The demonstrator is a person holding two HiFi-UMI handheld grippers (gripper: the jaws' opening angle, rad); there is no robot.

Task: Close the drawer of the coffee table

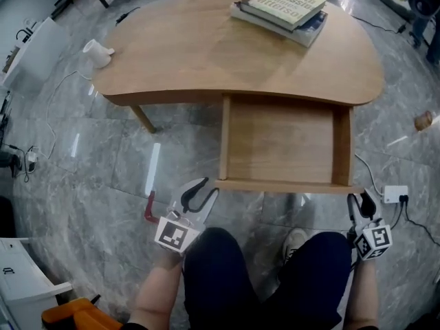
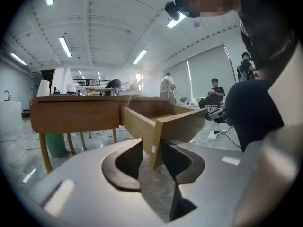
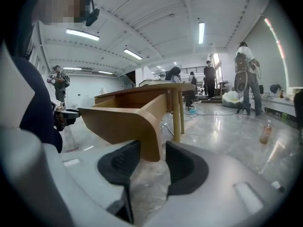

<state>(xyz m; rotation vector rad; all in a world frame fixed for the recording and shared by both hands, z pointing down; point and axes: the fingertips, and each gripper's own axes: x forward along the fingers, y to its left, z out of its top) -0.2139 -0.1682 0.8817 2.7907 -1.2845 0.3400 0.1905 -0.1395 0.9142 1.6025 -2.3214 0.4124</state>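
Now, from the head view, the coffee table (image 1: 206, 53) stands on a marble floor with its drawer (image 1: 282, 143) pulled out toward the person to what looks like full reach. The drawer is empty, and its front panel (image 1: 289, 185) is the part nearest the two grippers. A stack of books (image 1: 282, 9) lies on the far right of the table top and a small white object (image 1: 98, 52) lies at its left edge; neither bears on the task. The left gripper (image 1: 199, 196) sits just short of the front panel's left corner, and the right gripper (image 1: 362, 208) sits just off its right corner. The left gripper view shows this gripper's jaws apart, with the drawer's left front corner (image 2: 156, 145) standing in line with the gap and neither pad seen to press on the wood. The right gripper view shows the same on the other side: jaws spread wide, the rounded right front corner (image 3: 151, 141) in front of the gap, nothing clamped. As to progress, none of the closing is done: the drawer is fully out and neither gripper has hold of it or bears on it. What remains is probably the whole push, with both grippers brought against the front panel and the drawer driven evenly back under the top until the panel sits flush with the table's edge. An uneven push from one corner could skew the drawer on its runners.
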